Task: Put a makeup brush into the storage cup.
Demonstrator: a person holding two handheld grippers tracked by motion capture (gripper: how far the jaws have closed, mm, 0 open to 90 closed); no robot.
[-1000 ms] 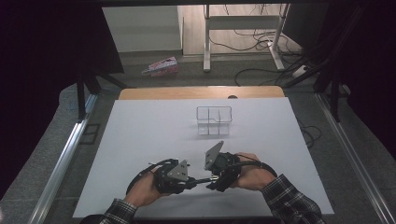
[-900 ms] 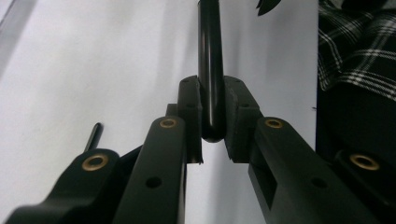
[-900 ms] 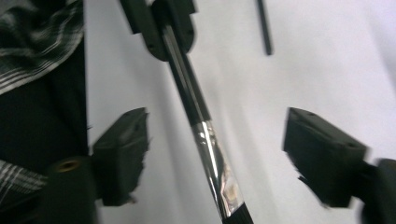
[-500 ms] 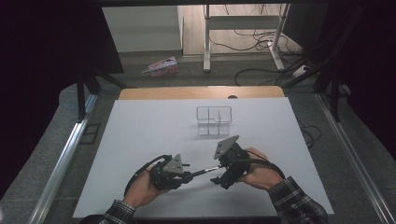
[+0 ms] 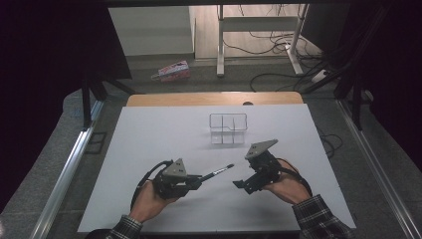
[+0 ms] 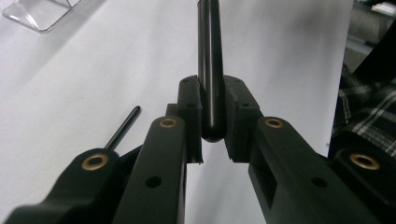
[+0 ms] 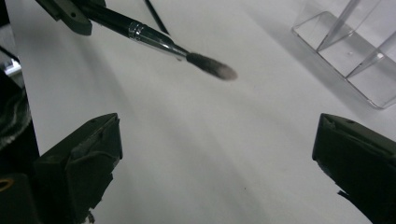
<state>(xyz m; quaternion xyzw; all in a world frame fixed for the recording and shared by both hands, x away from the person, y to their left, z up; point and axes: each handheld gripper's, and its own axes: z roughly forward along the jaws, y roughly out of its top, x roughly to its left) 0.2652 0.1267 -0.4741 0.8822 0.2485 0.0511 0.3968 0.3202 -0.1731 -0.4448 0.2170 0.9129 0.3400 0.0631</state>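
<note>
Pinching the black handle of a makeup brush [image 5: 215, 173], the left hand-held gripper [image 5: 197, 182] held it above the white surface [image 5: 149, 134], bristles toward the right hand-held gripper [image 5: 239, 183], whose jaws had just been opening, with nothing between them; a clear organizer [image 5: 228, 128] stood beyond.

On the table [image 5: 149, 134], the clear organizer [image 5: 228, 128] stands behind the brush [image 5: 217, 172], which lies between both tools.
</note>
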